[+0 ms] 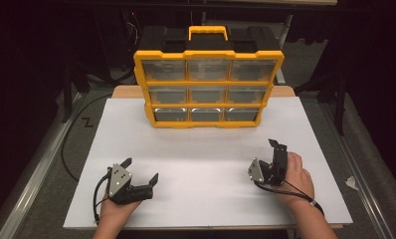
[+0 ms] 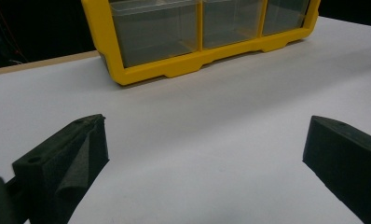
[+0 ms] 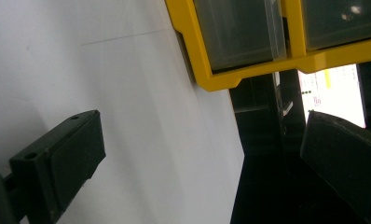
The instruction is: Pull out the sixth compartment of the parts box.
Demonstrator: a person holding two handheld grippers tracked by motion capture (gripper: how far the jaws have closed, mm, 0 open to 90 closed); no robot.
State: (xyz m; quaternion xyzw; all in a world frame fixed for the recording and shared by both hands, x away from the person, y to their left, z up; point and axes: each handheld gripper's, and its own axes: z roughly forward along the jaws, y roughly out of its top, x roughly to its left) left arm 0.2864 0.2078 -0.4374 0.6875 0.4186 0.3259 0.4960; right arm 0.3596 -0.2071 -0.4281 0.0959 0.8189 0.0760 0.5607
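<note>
The left hand-held gripper [image 1: 142, 169] sits low over the white bench [image 1: 206, 199] at about seven o'clock, jaws spread wide with nothing between them; in its own view [image 2: 204, 154] only bare bench lies in the gap. The right hand-held gripper [image 1: 274, 145], at about four o'clock, is rolled onto its side in the person's hand [image 1: 298, 174], its jaws also spread and empty [image 3: 202, 154]. Well apart from both, at twelve o'clock, a yellow-framed organiser [image 1: 208, 89] stands upright at the far edge of the bench, three rows of three clear drawers facing us, a yellow handle [image 1: 208, 33] on top.
</note>
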